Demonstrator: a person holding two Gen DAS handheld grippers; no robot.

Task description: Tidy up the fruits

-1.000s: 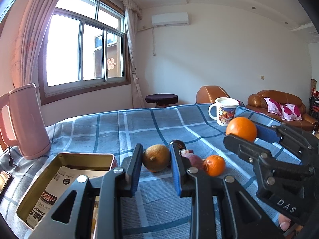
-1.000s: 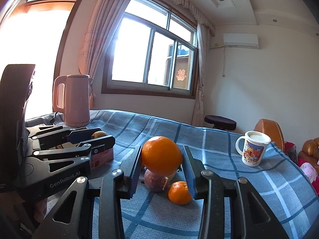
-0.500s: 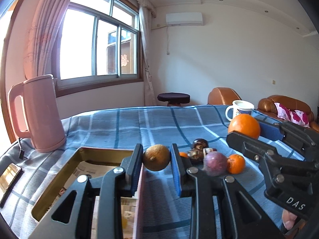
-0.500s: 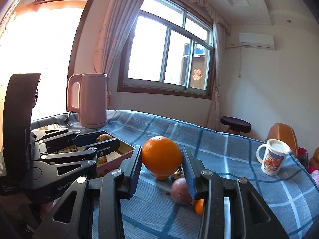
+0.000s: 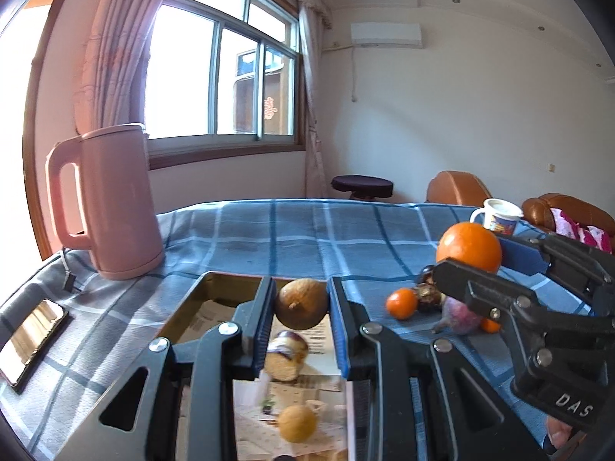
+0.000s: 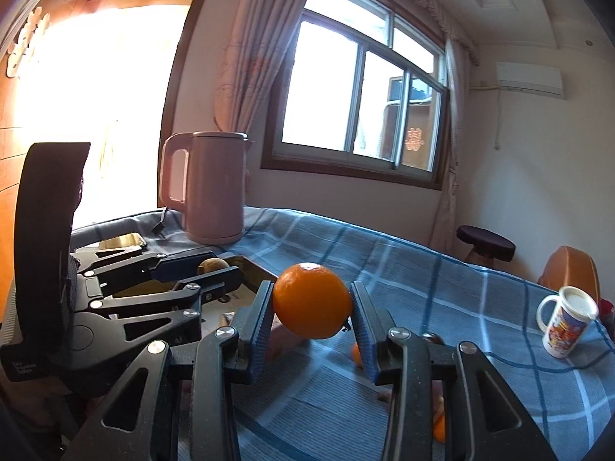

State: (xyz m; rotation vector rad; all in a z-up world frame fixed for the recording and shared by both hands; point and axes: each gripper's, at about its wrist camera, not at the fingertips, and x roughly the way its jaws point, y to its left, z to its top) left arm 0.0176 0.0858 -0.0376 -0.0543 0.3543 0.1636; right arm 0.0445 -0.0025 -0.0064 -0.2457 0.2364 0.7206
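Observation:
My left gripper (image 5: 301, 303) is shut on a brown round fruit (image 5: 301, 302) and holds it above the open gold tin (image 5: 200, 296), which has paper and other fruits (image 5: 286, 353) inside. My right gripper (image 6: 312, 309) is shut on a large orange (image 6: 312, 299) and holds it above the blue plaid cloth. In the left wrist view the orange (image 5: 469, 246) and right gripper are at the right. A small tangerine (image 5: 401, 303), dark chestnut-like fruits (image 5: 428, 296) and a purple fruit (image 5: 459, 317) lie on the cloth. The left gripper (image 6: 215, 272) shows in the right wrist view.
A pink kettle (image 5: 103, 203) stands at the back left with its cord. A phone (image 5: 32, 334) lies at the left edge. A printed mug (image 6: 567, 320) stands at the far right. A stool (image 5: 361, 186) and brown sofas are beyond the table.
My left gripper has carried the brown fruit left, from beside the loose fruits to above the tin. My right gripper has moved left with the orange, closer to the tin.

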